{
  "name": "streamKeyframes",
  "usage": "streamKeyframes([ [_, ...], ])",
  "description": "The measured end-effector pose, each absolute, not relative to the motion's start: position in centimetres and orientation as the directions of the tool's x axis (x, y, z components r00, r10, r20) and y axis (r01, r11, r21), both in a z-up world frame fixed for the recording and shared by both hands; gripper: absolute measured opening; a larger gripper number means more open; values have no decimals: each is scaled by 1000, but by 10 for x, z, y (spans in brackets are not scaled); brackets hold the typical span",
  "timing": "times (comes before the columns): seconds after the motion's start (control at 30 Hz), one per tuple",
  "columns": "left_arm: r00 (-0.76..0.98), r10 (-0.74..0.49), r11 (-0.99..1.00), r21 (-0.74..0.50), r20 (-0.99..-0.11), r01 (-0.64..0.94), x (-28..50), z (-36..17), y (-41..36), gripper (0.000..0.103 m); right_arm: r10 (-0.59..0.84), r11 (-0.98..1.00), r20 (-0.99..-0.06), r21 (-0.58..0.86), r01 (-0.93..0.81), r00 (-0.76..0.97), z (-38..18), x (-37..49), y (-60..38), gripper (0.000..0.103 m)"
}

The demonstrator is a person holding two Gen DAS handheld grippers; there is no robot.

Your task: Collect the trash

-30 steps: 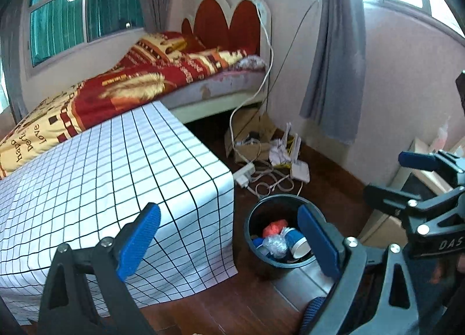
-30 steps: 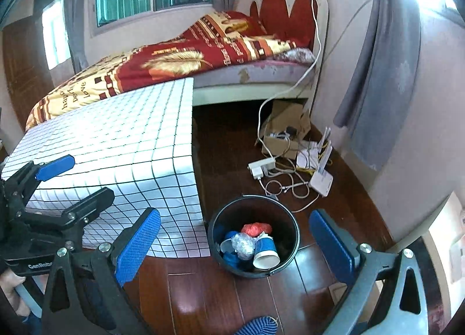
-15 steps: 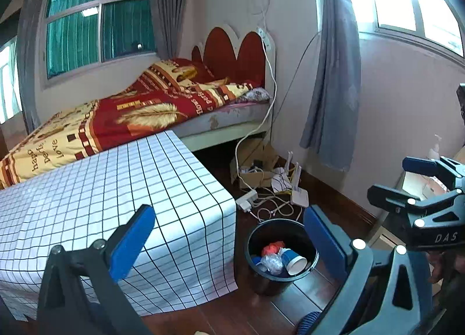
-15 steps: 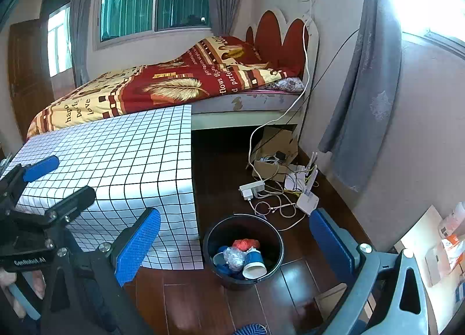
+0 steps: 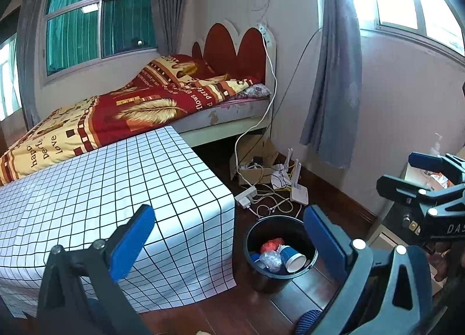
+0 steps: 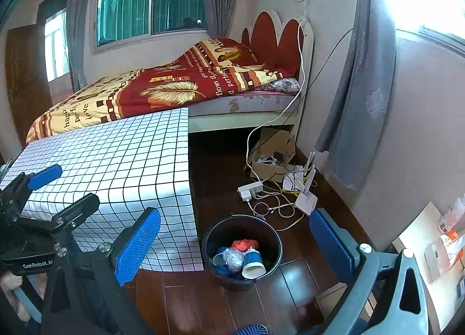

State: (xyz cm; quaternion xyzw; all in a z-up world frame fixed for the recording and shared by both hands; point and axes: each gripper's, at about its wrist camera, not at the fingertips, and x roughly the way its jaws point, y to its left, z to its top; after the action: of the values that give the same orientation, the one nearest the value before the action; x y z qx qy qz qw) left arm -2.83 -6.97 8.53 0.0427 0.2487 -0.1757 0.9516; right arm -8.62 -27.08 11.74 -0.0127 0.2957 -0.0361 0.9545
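A black bin (image 5: 263,274) (image 6: 270,236) stands on the wooden floor beside the table. It holds a blue paper cup (image 5: 295,259) (image 6: 253,262), crumpled clear plastic (image 5: 270,259) (image 6: 232,256) and a red wad (image 5: 270,245) (image 6: 244,244). My left gripper (image 5: 229,233) is open and empty, well above the bin and the table corner. My right gripper (image 6: 235,236) is open and empty, high above the bin. Each gripper shows at the edge of the other's view, the right one (image 5: 418,172) and the left one (image 6: 61,186).
A table with a white grid cloth (image 5: 101,189) (image 6: 116,160) stands left of the bin. Behind it is a bed with a red and yellow blanket (image 5: 130,111). A cardboard box, power strip (image 6: 250,188), router (image 6: 305,201) and cables lie on the floor by the wall.
Both grippers have risen and drawn back from the bin, so it looks smaller and lower in both views. Both stay open and empty.
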Motion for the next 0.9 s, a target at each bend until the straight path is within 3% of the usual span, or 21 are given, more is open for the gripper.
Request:
streamKeyframes([
  [0.9,819,-307,936,3,-485,352,-31,85,-72,103,-77,997,-576,-40,66,814,112,-84,-273,103],
])
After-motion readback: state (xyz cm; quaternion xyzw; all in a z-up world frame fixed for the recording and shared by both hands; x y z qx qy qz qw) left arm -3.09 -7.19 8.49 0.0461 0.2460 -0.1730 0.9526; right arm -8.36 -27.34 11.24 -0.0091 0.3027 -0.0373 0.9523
